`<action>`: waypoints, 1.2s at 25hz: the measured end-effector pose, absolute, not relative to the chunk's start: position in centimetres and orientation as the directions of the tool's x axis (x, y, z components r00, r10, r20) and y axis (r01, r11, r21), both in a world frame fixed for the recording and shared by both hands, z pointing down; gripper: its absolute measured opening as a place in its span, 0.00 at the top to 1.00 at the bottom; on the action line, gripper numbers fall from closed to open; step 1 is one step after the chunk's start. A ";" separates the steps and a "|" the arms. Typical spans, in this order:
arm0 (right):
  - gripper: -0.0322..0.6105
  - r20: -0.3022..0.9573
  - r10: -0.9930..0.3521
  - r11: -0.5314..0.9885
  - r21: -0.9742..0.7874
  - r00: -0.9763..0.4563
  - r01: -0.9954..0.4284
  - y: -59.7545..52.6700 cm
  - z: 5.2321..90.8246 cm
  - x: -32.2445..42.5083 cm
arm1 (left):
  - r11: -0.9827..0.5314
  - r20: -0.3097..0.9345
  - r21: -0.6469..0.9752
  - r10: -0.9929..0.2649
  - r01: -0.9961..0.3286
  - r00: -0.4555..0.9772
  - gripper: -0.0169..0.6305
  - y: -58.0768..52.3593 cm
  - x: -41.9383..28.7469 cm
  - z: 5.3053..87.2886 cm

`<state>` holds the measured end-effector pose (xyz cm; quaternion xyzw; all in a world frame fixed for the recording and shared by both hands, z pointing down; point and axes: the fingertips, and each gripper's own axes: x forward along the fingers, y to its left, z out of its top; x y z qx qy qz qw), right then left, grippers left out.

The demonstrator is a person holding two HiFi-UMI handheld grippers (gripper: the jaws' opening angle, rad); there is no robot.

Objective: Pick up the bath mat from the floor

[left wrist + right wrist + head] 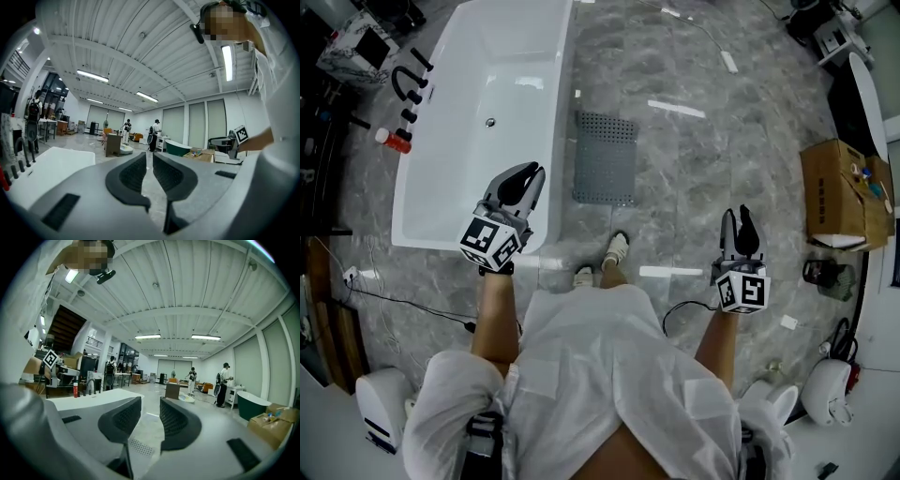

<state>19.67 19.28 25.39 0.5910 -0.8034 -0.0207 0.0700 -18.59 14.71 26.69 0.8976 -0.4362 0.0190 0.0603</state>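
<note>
I judge the step in hand to be the reach: neither gripper is on the bath mat (605, 157) yet. From my feet (616, 249) at the lower middle of the head view, the mat lies flat on the floor (694, 178) just ahead, above centre in the frame. Its long left edge runs close beside the white bathtub (502, 84) that fills the upper left. To do this well I would bend down and go for the near short edge, which has bare floor around it; the tub side looks to give a jaw little room. The mat appears thin and perforated, so I expect it to cling to the floor. I would slide one jaw low under the rim, pinch, then peel upward rather than pull straight. It will likely droop, so a second grip further along should help.

My left gripper (532, 171) hangs at centre left of the frame, in front of the tub's near corner, forearm stretched forward. Its jaws are closed together on nothing, and it must open before it can help. My right gripper (738, 214) sits at centre right, well apart from the mat, pointing forward, its jaws a narrow gap apart and empty. In the right gripper view, a dotted patch low between its jaws is probably the mat
</note>
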 end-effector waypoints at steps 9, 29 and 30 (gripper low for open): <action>0.74 0.099 -0.924 0.379 0.092 -0.370 -0.921 8.5 26.5 20.9 | -0.607 0.104 0.070 -0.785 -0.792 0.611 0.90 5.6 -14.8 26.3; 0.71 0.144 -0.871 0.477 0.011 -0.471 -0.879 -8.5 28.7 15.2 | -0.587 0.137 0.092 -0.793 -0.804 0.594 0.89 -7.4 -16.6 28.0; 0.71 0.144 -0.870 0.477 0.007 -0.472 -0.879 -9.4 28.6 14.5 | -0.587 0.133 0.096 -0.793 -0.804 0.594 0.89 -8.2 -17.3 28.0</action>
